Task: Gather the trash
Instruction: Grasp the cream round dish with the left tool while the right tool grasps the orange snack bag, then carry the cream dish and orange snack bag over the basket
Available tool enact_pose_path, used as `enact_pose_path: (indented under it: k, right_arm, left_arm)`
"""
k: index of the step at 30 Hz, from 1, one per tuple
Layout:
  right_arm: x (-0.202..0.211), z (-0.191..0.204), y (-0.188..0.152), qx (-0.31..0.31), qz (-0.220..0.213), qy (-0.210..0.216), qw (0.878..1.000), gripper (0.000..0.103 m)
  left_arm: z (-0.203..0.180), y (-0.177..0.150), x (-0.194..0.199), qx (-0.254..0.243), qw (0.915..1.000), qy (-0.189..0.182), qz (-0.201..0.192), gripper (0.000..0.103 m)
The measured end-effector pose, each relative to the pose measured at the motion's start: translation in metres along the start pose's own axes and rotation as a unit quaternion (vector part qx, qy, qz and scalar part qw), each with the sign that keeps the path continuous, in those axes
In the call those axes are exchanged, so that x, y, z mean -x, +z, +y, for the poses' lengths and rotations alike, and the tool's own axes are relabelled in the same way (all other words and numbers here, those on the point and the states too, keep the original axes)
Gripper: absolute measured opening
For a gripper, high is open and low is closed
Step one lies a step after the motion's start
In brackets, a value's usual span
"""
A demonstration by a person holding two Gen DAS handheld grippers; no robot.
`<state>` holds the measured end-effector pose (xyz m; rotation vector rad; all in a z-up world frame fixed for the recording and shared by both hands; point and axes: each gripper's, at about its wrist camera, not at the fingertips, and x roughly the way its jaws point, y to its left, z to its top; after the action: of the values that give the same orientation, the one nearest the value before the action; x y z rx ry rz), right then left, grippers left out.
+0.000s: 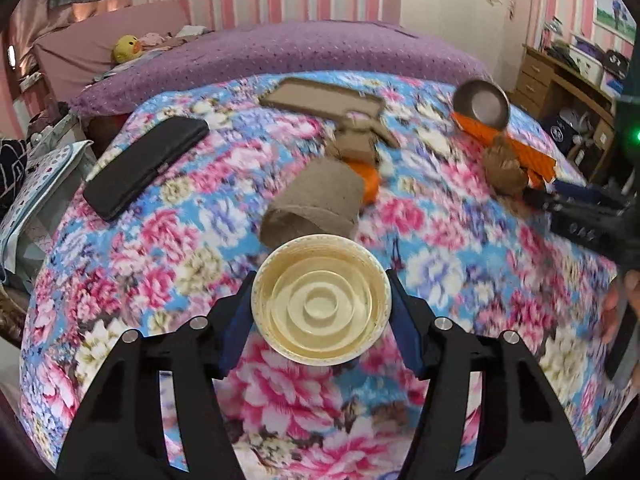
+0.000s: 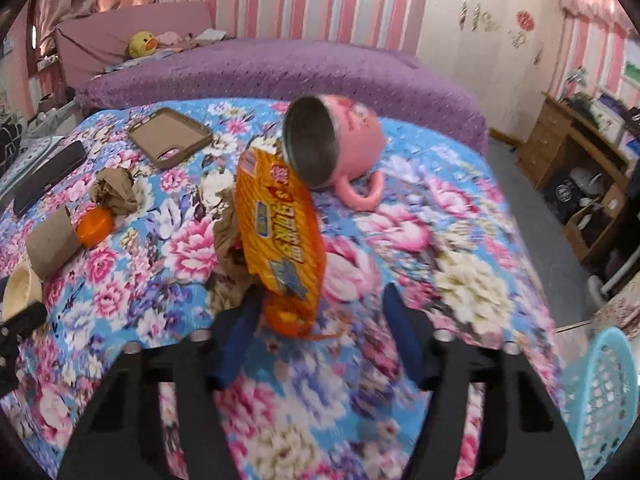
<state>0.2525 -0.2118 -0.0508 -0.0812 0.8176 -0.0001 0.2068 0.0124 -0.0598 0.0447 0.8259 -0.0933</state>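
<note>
A cream paper cup (image 1: 321, 304) lies on the flowered bedspread (image 1: 160, 280) with its mouth towards the left wrist camera. My left gripper (image 1: 322, 314) is shut on it, one blue pad against each side of the rim. The same cup (image 2: 20, 290) shows at the left edge of the right wrist view. An orange snack packet (image 2: 280, 224) lies lengthwise, its far end by a tipped pink mug (image 2: 340, 140). My right gripper (image 2: 320, 324) is open, with the packet's near end between its fingers and a wide gap on the right side.
A brown cardboard tube (image 1: 316, 204), an orange lid (image 1: 370, 182) and crumpled brown paper (image 1: 504, 172) lie on the bed. Farther back are a brown phone case (image 1: 324, 98) and a black case (image 1: 148, 164). A blue basket (image 2: 604, 396) stands beside the bed at lower right.
</note>
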Motion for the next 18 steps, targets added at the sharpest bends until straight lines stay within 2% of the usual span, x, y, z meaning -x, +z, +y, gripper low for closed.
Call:
enact_pose_path:
  k: [1, 2, 5, 12, 18]
  right_arm:
    - [-0.003, 0.0, 0.001, 0.003, 0.005, 0.016, 1.0, 0.04]
    - [-0.004, 0.0, 0.001, 0.003, 0.008, 0.031, 0.999, 0.025]
    - [0.007, -0.001, -0.002, 0.015, -0.012, 0.041, 0.999, 0.014]
    - [0.06, -0.028, -0.016, 0.0, -0.054, 0.056, 0.997, 0.014]
    - [0.083, -0.052, -0.033, -0.025, -0.05, 0.072, 0.996, 0.014]
  left_arm:
    - [-0.001, 0.002, 0.001, 0.0, 1.0, 0.001, -0.003, 0.06]
    - [-0.002, 0.003, 0.002, 0.0, 1.0, 0.002, -0.007, 0.06]
    - [-0.009, 0.006, 0.007, -0.01, 0.9996, 0.015, -0.023, 0.06]
    - [-0.024, 0.009, 0.021, -0.002, 0.9985, 0.027, -0.047, 0.06]
    - [-0.038, 0.006, 0.032, 0.0, 0.9979, 0.039, -0.053, 0.06]
